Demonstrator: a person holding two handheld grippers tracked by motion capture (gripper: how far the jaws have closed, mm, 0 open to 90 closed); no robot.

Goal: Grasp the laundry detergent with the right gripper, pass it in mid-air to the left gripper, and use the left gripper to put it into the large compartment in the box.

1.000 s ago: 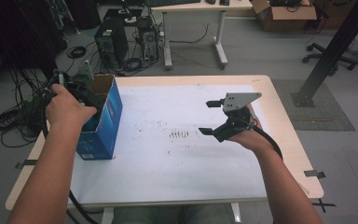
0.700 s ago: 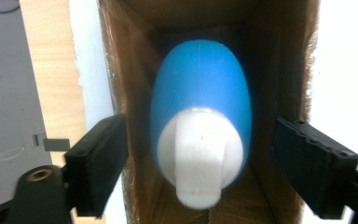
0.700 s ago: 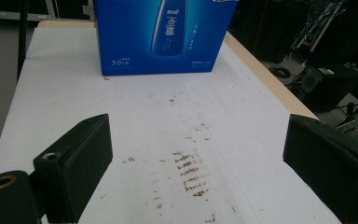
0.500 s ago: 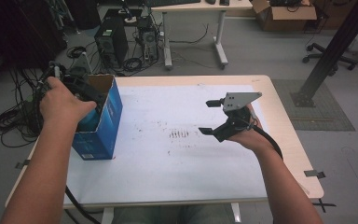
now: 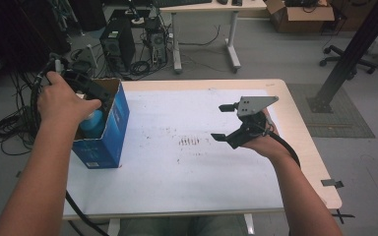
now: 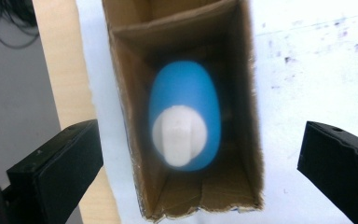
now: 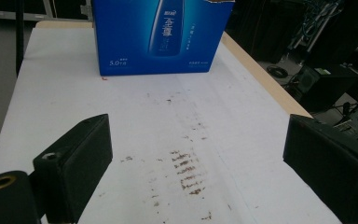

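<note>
A blue carton [image 5: 112, 133] with its top open stands at the table's left edge. Inside it a blue bottle [image 5: 92, 123] with a white cap stands upright. My left gripper [image 5: 97, 98] hangs just above the carton's opening, pointing down. Looking down in the left gripper view, the bottle [image 6: 185, 107] sits inside the cardboard walls [image 6: 250, 116]. My left gripper [image 6: 200, 154] has just been opening; its jaws stand wide, clear of the bottle. My right gripper [image 5: 221, 123] hovers open over the table's right half, nothing between its jaws. It [image 7: 200, 149] faces the carton's printed side [image 7: 161, 37].
The white table top [image 5: 177, 191] carries brown smudges [image 5: 192, 141] at its middle. On the floor beyond the far edge are computer towers [image 5: 113, 42], tangled cables [image 5: 10, 123] and a desk's legs [image 5: 234, 39]. A black post [image 5: 347, 59] rises at right.
My left hand has risen out of the carton's mouth and a little to the left, and the bottle stays inside. The right hand has kept still.
</note>
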